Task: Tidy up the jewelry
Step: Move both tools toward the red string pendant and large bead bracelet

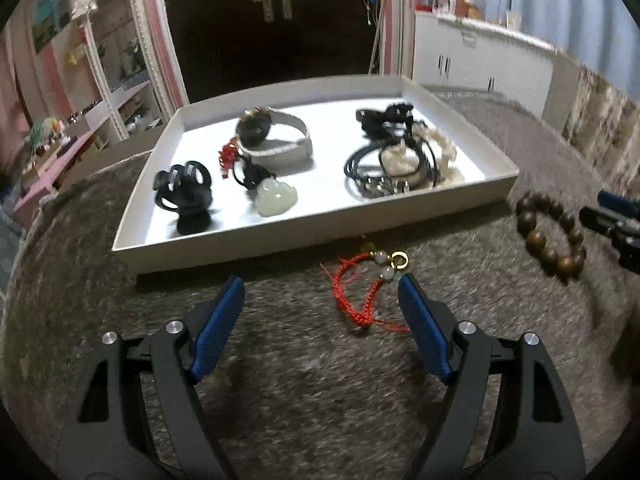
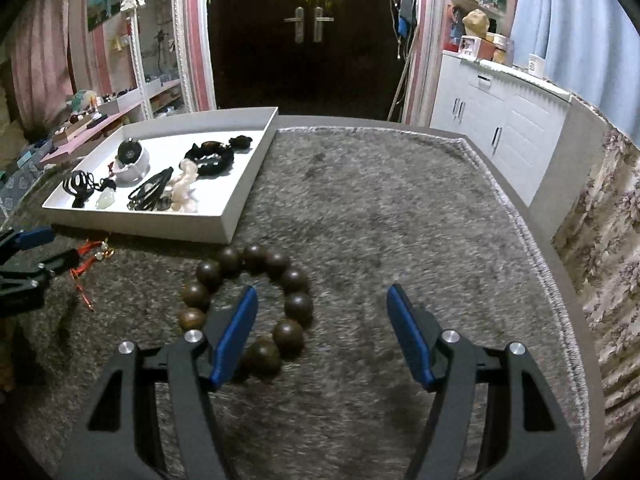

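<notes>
A shallow white tray (image 1: 224,242) (image 2: 224,228) on the grey carpet holds a watch (image 1: 276,136), a pale jade pendant (image 1: 276,198), black hair clips (image 1: 184,192) and a tangle of black cords (image 1: 394,160). A red braided cord bracelet (image 1: 366,292) (image 2: 86,272) lies on the carpet in front of the tray, just inside the right finger of my open left gripper (image 1: 322,292). A brown wooden bead bracelet (image 2: 260,300) (image 1: 552,236) lies on the carpet. My open right gripper (image 2: 322,300) hovers over it, its left finger inside the bead loop.
The grey carpet (image 2: 400,208) covers a table with a raised edge at the right. A dark double door (image 2: 308,40), white cabinets (image 2: 500,128) and cluttered pink shelves (image 2: 120,104) stand behind. The right gripper's tip shows in the left wrist view (image 1: 612,220).
</notes>
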Tool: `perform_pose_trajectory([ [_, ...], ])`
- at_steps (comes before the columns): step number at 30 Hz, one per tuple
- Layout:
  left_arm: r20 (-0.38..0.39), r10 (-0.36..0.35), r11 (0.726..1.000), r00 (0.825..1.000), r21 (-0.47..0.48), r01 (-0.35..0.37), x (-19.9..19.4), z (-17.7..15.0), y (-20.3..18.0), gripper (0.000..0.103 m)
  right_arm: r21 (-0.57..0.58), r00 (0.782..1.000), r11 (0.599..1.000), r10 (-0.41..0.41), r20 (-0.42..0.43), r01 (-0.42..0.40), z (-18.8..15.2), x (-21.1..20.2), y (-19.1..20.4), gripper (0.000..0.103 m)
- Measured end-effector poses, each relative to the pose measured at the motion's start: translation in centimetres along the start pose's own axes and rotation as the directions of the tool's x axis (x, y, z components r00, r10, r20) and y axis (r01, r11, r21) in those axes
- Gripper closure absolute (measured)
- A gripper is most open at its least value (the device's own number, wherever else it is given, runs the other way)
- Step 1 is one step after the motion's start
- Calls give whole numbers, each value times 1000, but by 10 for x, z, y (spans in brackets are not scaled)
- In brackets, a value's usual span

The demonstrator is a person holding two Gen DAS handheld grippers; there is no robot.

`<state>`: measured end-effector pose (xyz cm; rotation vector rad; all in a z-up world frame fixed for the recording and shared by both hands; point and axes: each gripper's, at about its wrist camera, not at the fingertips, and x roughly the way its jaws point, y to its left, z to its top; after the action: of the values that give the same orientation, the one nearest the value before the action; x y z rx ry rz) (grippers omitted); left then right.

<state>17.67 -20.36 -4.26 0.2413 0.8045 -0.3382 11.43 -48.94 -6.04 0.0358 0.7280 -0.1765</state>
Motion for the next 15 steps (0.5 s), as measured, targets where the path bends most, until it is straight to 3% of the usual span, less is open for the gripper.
perform_pose_trajectory([
  [3, -22, 1, 1000, 1000, -5, -1, 6, 1, 0, 24, -8, 1000, 1000, 2, -8, -2, -3, 4, 4, 36],
  [5, -45, -4, 1000, 999, -10, 4, 11, 2, 2, 34, -9, 1000, 1000, 2, -19, -2, -6, 9, 5, 36],
  [6, -62, -14, 1000, 998, -11, 14, 15, 2, 2, 49, -11, 1000, 1000, -2, -23, 2, -7, 11, 5, 36],
  [9, -65, -32, 999, 997, -1, 33, 17, 1, -1, 60, -19, 999, 1000, -6, -33, 5, -8, 14, 7, 36],
  [15, -62, -38, 999, 997, 21, 39, 13, -2, -5, 66, -41, 999, 999, -12, -48, 10, -3, 20, 11, 36],
])
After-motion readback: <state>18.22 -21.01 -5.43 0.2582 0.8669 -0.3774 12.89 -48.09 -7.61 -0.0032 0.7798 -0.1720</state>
